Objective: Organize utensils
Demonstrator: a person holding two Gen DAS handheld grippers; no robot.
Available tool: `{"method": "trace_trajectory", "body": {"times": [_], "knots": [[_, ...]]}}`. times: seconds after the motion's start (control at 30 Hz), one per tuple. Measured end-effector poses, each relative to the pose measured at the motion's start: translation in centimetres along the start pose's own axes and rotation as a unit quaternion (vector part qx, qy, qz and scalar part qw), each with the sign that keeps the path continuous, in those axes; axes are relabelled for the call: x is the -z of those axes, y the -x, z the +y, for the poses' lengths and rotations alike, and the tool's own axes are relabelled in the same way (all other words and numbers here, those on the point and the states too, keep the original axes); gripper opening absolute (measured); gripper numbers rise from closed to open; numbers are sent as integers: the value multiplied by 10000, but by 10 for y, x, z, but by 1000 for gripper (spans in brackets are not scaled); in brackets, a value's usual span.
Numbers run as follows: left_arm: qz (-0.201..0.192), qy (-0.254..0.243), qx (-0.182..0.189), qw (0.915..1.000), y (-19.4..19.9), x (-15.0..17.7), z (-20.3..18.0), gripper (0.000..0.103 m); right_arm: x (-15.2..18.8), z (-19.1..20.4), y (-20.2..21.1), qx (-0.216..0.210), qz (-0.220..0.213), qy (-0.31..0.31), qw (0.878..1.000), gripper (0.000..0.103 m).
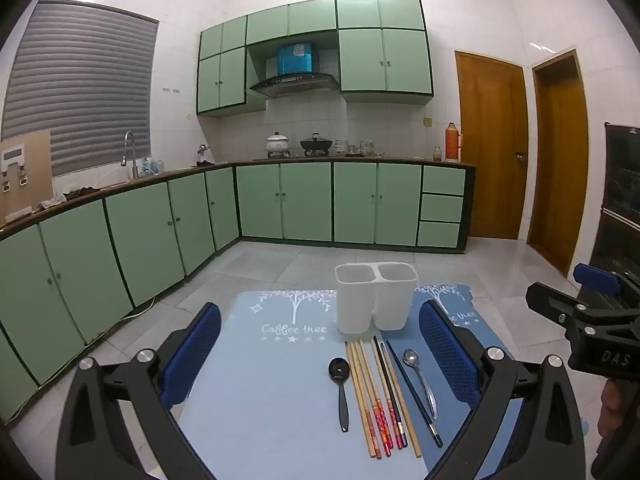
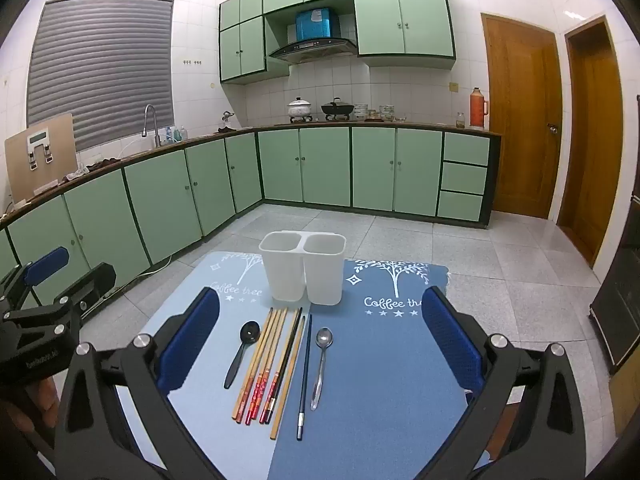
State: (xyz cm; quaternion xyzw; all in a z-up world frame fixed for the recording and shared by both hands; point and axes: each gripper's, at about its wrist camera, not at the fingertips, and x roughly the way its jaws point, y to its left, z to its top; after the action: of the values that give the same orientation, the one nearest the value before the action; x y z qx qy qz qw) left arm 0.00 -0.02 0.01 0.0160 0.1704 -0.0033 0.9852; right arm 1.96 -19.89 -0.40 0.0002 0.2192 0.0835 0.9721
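Observation:
A white two-compartment utensil holder (image 1: 375, 296) (image 2: 303, 268) stands empty at the far middle of the blue mats. In front of it lie a black spoon (image 1: 341, 384) (image 2: 242, 350), several chopsticks (image 1: 380, 396) (image 2: 272, 364) side by side, and a metal spoon (image 1: 420, 380) (image 2: 321, 360). My left gripper (image 1: 320, 352) is open and empty above the near edge of the light blue mat (image 1: 256, 380). My right gripper (image 2: 320, 332) is open and empty above the utensils. Each gripper also shows in the other's view, the right one (image 1: 580, 312) and the left one (image 2: 52, 292).
The light blue mat (image 2: 192, 308) and a darker blue mat (image 1: 460, 304) (image 2: 392, 340) cover a small table over a grey tiled floor (image 2: 400, 236). Green cabinets (image 2: 304, 168) line the left and far walls. Wooden doors (image 2: 520, 120) stand at the right.

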Motion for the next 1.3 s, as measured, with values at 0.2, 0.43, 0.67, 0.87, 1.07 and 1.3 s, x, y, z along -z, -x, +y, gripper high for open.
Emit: {"method": "trace_trajectory", "body": {"times": [0.2,0.43,0.67,0.87,1.07,1.3], "knots": [[-23,85,-35,10000,1,0,1,97,0,0,0,-4,-1,-9,10000,98],[3,74,-38,10000,0,0,2,97,0,1,0,-3,6,-10,10000,98],[4,86,-49,10000,-2,0,3,97,0,1,0,0,2,-8,10000,98],[-2,86,-58,9999,-3,0,3,97,0,1,0,-1,9,-18,10000,98],[-2,76,-63,10000,-2,0,2,97,0,1,0,-5,6,-8,10000,98],[-10,79,-63,9999,-2,0,3,97,0,1,0,-4,5,-13,10000,98]]}}
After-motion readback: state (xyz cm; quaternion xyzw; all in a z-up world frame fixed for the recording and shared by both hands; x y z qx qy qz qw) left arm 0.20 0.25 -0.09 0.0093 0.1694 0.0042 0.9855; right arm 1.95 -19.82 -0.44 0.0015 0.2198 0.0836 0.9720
